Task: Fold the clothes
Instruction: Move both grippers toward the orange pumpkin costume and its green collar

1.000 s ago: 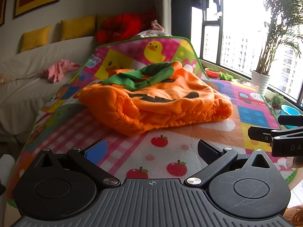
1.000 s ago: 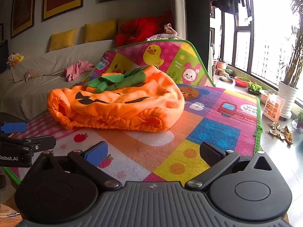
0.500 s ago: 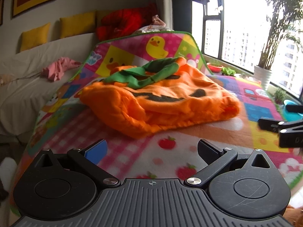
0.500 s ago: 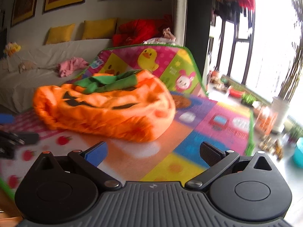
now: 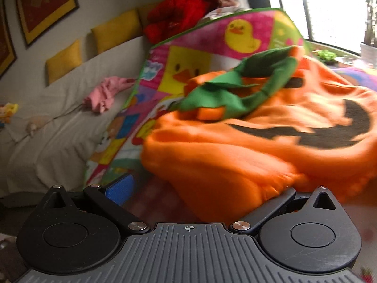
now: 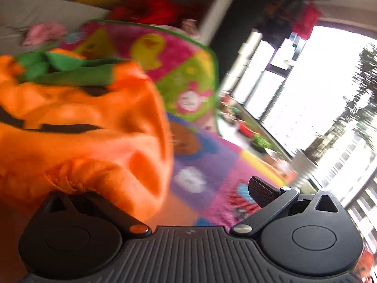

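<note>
An orange pumpkin costume with a green collar and a black face lies bunched on a colourful play mat. My left gripper is open at the costume's near left corner. Its blue-padded left finger shows, and orange cloth covers the right fingertip. In the right wrist view the costume fills the left half over the mat. My right gripper is open at the near right corner, its left finger hidden under the gathered hem and its right finger bare. Both views are motion-blurred.
A white-covered sofa runs along the left with yellow cushions, a pink garment and a red garment. Tall windows and potted plants stand to the right beyond the mat's edge.
Both grippers have moved forward and down from the mat's front edge to the costume's near hem, one at each corner. The views have tilted, and cloth now overlaps one finger of each.
</note>
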A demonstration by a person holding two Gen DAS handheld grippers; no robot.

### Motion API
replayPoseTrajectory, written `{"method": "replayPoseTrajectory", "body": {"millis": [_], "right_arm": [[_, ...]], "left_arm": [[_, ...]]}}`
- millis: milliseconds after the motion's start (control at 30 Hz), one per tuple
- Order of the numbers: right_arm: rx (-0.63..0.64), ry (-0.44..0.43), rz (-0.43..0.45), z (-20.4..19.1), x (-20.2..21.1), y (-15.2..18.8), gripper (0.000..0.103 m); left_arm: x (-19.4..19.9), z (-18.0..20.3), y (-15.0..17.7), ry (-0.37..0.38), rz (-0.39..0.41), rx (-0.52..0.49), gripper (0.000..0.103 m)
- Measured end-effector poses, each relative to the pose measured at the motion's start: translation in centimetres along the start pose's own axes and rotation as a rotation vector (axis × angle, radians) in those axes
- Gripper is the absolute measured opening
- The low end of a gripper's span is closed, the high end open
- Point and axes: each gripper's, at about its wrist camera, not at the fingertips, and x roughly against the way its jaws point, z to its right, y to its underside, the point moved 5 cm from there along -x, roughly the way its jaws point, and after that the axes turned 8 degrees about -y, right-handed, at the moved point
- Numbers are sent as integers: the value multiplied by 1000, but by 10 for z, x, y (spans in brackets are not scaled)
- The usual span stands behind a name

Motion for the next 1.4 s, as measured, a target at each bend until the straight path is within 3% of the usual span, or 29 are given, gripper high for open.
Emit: {"method": "replayPoseTrajectory", "body": {"millis": [167,300,467,600,700,867,967,1133,1267,1400], "right_arm": [[-103,36,-59,49,13,30,103],[-120,60,-90,71,53,65,103],[-174,32,-132,89,100,109,103],[-164,-93,-131,81,121,119,103],[-171,-273,-101,82,141,114,103],[-188,-477,-13,111,183,107,103],[-174,-529,42,131,201,104,103],[-127,-592,131,147,228,108,103],[-79,-597,128,138,234,109,103],[-100,-631,249,151,253,94,103]], "left_arm": [[6,12,1,50,9,-32,103],[29,32,8,119,31,-65,103],[69,45,27,154,63,-132,103],[99,45,50,181,56,-151,103],[118,39,62,244,38,-154,103],[151,20,57,493,26,-123,103],[173,12,39,603,74,-98,103],[193,6,8,673,173,-54,103],[191,4,-14,742,164,35,103],[195,-8,-20,762,176,57,103]]}}
